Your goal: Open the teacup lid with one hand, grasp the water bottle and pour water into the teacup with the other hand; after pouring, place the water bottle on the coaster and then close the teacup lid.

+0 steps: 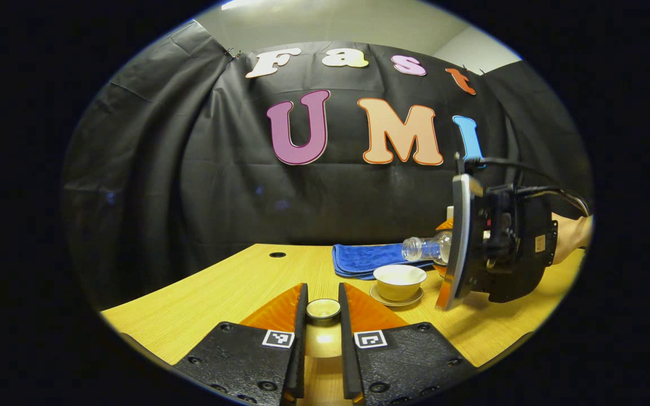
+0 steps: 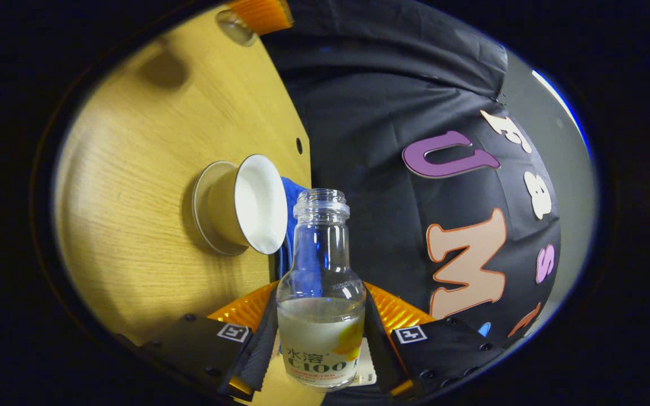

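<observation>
My left gripper point(image 1: 323, 294) is shut on the small round teacup lid point(image 1: 323, 309), held low over the wooden table point(image 1: 218, 299). The uncovered white teacup point(image 1: 399, 280) stands on its saucer point(image 1: 395, 300) just ahead to the right. Above the cup, the clear water bottle point(image 1: 429, 248) lies tipped on its side, uncapped mouth pointing left over the cup. My right gripper point(image 2: 321, 301) is shut on the bottle point(image 2: 321, 316), which has water in its lower part. The right gripper view is rolled sideways, with the teacup point(image 2: 246, 204) beside the bottle's neck. No stream of water is visible.
A folded blue cloth point(image 1: 361, 259) lies behind the cup, near the black booth wall. The table has a small round hole point(image 1: 277, 255) at the back left. A hand point(image 1: 570, 232) holds the right gripper's body point(image 1: 505, 242) at the right.
</observation>
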A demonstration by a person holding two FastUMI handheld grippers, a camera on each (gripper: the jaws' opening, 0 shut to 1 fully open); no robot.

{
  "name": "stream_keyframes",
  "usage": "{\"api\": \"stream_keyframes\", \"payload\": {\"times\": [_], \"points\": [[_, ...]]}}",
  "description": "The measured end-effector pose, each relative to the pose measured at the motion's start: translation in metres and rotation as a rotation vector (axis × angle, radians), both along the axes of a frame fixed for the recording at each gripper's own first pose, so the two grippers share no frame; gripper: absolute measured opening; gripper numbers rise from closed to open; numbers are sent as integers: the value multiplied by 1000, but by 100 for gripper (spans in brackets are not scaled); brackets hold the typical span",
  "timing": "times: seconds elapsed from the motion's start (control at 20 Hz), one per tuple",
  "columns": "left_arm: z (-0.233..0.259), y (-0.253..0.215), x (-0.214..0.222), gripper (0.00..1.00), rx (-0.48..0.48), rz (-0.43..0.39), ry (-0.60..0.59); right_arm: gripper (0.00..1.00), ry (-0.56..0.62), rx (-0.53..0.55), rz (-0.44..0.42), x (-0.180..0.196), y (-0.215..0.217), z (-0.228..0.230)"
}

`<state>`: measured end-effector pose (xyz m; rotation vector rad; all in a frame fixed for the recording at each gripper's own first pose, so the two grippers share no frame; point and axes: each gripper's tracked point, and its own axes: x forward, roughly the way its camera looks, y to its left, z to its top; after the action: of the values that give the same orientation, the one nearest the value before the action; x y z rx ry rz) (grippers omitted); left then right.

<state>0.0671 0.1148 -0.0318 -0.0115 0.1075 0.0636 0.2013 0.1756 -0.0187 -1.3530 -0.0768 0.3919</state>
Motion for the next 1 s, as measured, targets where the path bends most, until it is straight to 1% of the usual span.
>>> {"api": "stream_keyframes", "payload": {"times": [0.05, 0.15, 0.2, 0.3, 0.4, 0.45, 0.55, 0.65, 0.7, 0.8, 0.85, 0.9, 0.95, 1.0], "points": [[-1, 0, 0, 24, 0, 0, -1, 74, 18, 66, -7, 0, -1, 3], [-1, 0, 0, 24, 0, 0, 0, 74, 67, 196, -33, 5, -4, 5], [0, 0, 0, 24, 0, 0, 0, 81, 76, 252, -47, 9, -8, 8], [0, 0, 0, 24, 0, 0, 0, 81, 106, 357, -73, 18, -16, 12], [-1, 0, 0, 24, 0, 0, 0, 81, 148, 472, -104, 23, -24, 7], [-1, 0, 0, 23, 0, 0, -1, 81, 168, 537, -128, 27, -31, 6], [-1, 0, 1, 24, 0, 0, 0, 81, 217, 688, -173, 39, -43, 6], [0, 0, 0, 24, 0, 0, 0, 81, 270, 805, -215, 45, -54, 5], [0, 0, 0, 24, 0, 0, 0, 81, 288, 843, -235, 47, -57, 4], [0, 0, 0, 24, 0, 2, 0, 75, 312, 907, -269, 49, -59, 1], [-1, 0, 1, 24, 0, 2, -1, 80, 322, 939, -282, 48, -60, 0], [0, 0, 1, 24, 0, 2, -2, 81, 324, 969, -289, 50, -60, 2], [0, 0, 0, 24, 0, 2, -2, 75, 321, 994, -300, 52, -63, 2], [-1, 0, 0, 24, 0, 2, -1, 75, 319, 1020, -301, 55, -63, 3]]}}
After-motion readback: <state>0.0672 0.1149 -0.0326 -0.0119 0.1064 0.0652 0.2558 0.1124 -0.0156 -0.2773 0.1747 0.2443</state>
